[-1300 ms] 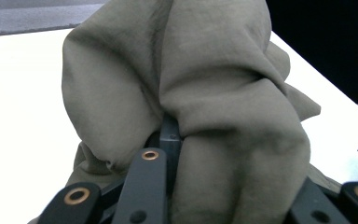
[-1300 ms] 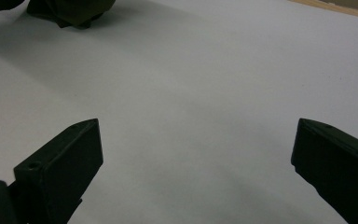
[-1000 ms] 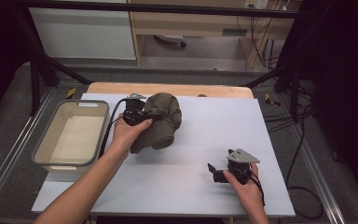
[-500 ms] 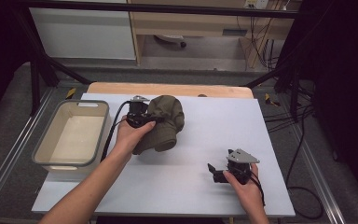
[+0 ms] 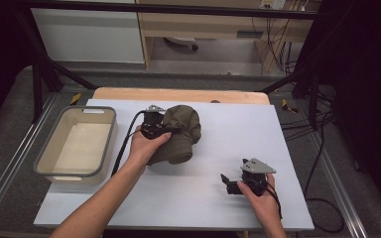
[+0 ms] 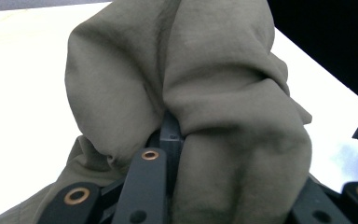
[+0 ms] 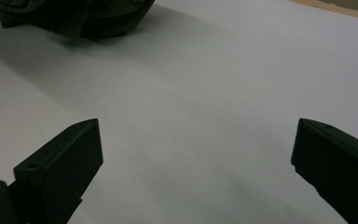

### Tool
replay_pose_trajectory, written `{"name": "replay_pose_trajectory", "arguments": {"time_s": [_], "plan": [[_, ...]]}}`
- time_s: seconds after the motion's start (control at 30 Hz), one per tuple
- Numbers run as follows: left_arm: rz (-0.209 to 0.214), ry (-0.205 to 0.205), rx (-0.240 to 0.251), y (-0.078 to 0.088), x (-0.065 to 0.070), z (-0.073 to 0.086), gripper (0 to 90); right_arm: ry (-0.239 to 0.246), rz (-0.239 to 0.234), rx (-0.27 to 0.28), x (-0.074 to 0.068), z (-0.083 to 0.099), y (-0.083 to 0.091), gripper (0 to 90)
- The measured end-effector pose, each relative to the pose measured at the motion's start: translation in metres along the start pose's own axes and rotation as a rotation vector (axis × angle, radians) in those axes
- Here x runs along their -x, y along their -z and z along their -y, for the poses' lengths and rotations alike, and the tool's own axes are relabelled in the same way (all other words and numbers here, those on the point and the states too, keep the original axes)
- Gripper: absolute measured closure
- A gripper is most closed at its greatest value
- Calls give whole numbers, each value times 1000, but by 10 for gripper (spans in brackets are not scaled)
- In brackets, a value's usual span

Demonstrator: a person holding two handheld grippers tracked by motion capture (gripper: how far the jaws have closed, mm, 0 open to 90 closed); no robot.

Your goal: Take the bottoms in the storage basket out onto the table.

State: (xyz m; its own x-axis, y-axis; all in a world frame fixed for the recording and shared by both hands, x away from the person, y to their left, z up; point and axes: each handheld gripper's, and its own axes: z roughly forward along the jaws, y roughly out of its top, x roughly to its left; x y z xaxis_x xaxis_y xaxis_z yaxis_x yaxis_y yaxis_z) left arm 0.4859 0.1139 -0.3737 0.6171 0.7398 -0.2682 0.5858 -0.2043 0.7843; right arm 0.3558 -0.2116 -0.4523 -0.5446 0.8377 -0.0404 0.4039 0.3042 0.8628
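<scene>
The cloth bundle (image 6: 191, 93) sits between and ahead of the left gripper's (image 5: 171, 130) jaws. The bin (image 5: 44, 156) lies behind them. The right gripper (image 7: 193, 154) has bare table (image 7: 214, 93) between its jaws.

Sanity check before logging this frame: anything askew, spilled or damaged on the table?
Nothing stands out. The olive cloth is bunched up, but the left gripper is shut on it. The bin sits upright, and the right gripper is open above the bare table.

Olive-green cloth (image 5: 179, 134), white table (image 5: 287, 148), black left hand-held gripper (image 5: 162, 130)
</scene>
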Motion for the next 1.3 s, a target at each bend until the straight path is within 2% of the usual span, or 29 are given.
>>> {"name": "replay_pose_trajectory", "arguments": {"time_s": [0.27, 0.4, 0.7, 1.0, 1.3], "plan": [[11, 22, 3, -10, 2, 5, 714, 1, -1, -3, 0, 0, 0, 26], [16, 20, -2, -17, 4, 7, 715, 7, -7, -7, -2, 0, -1, 26], [18, 33, 9, -19, 7, 7, 715, 8, -7, -8, -1, 0, -1, 25], [46, 16, 2, -20, 14, 5, 725, 9, -7, -9, -2, 0, -1, 25], [58, -20, -13, -26, 27, 1, 725, 9, -9, -10, -2, 0, -2, 25]]}}
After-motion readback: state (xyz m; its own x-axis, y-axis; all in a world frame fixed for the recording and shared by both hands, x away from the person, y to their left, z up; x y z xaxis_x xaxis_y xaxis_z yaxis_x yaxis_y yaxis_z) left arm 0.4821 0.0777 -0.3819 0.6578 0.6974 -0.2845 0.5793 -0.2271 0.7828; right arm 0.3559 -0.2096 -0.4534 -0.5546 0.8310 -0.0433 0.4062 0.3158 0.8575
